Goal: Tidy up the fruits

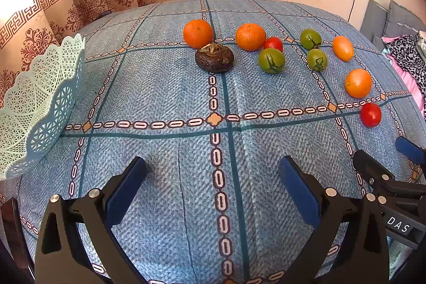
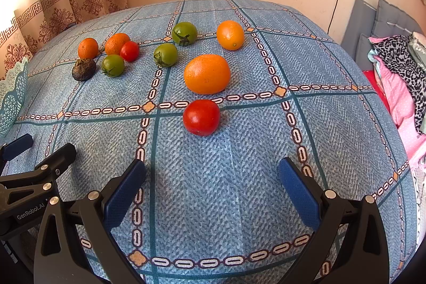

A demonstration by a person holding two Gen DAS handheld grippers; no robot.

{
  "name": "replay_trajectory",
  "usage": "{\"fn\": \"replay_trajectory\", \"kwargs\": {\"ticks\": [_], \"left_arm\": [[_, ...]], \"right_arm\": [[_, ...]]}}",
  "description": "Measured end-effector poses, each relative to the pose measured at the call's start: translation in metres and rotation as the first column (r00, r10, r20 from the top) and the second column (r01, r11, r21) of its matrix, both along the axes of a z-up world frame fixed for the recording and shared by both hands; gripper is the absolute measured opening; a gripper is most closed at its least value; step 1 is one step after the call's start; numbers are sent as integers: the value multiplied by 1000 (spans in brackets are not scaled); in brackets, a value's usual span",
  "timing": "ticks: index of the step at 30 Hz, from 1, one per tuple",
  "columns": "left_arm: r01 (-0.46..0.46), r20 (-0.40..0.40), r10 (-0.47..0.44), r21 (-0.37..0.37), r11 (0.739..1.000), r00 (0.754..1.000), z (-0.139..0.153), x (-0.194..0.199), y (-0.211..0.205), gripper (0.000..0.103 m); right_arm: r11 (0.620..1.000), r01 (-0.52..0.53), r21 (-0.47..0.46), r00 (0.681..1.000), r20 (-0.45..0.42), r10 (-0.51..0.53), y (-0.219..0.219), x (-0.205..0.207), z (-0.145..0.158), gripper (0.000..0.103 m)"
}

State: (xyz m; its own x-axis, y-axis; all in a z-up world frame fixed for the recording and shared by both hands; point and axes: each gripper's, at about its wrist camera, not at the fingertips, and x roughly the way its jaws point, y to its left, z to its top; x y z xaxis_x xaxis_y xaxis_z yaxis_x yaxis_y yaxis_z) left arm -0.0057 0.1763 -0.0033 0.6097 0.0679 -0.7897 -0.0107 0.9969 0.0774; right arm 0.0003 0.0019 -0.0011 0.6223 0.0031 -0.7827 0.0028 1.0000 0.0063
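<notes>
- A pale blue lattice basket [image 1: 40, 108] stands at the far left edge of the table, holding no fruit in the part that shows.
- The left gripper [image 1: 213, 177] hovers low over the blue checked tablecloth [image 1: 165, 87], its blue fingers [image 1: 127, 190] spread wide with nothing between them.
- Ahead of it lies a dark brown wrinkled fruit [image 1: 214, 57], just in front of an orange mandarin [image 1: 198, 33].
- Next comes a second mandarin [image 1: 250, 36], with a small red tomato [image 1: 273, 44] touching its right side and a green tomato [image 1: 271, 60] just in front of them.
- Two more green tomatoes sit further right, one behind [image 1: 310, 38] and one in front [image 1: 316, 59].
- Right of those lie an oval orange fruit [image 2: 230, 34] and, nearer, a larger orange [image 2: 207, 73].
- A red tomato [image 2: 201, 117] lies just in front of the larger orange, straight ahead of the right gripper [image 2: 211, 177].
- The right gripper's fingers [image 2: 298, 190] are also wide apart and hold nothing.
- Pink and leopard-print bedding [image 2: 399, 76] lies beyond the table's right edge.
</notes>
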Motion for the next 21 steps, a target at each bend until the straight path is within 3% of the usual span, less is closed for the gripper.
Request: {"fn": "replay_trajectory", "kwargs": {"ticks": [15, 21], "left_arm": [[9, -3, -9, -8, 1000, 1000, 0, 0, 1, 101], [21, -8, -22, -31, 999, 1000, 4, 2, 6, 101]], "right_arm": [[999, -30, 13, 1000, -6, 31, -1, 4, 5, 98], [999, -41, 29, 999, 37, 40, -14, 3, 16, 98]]}}
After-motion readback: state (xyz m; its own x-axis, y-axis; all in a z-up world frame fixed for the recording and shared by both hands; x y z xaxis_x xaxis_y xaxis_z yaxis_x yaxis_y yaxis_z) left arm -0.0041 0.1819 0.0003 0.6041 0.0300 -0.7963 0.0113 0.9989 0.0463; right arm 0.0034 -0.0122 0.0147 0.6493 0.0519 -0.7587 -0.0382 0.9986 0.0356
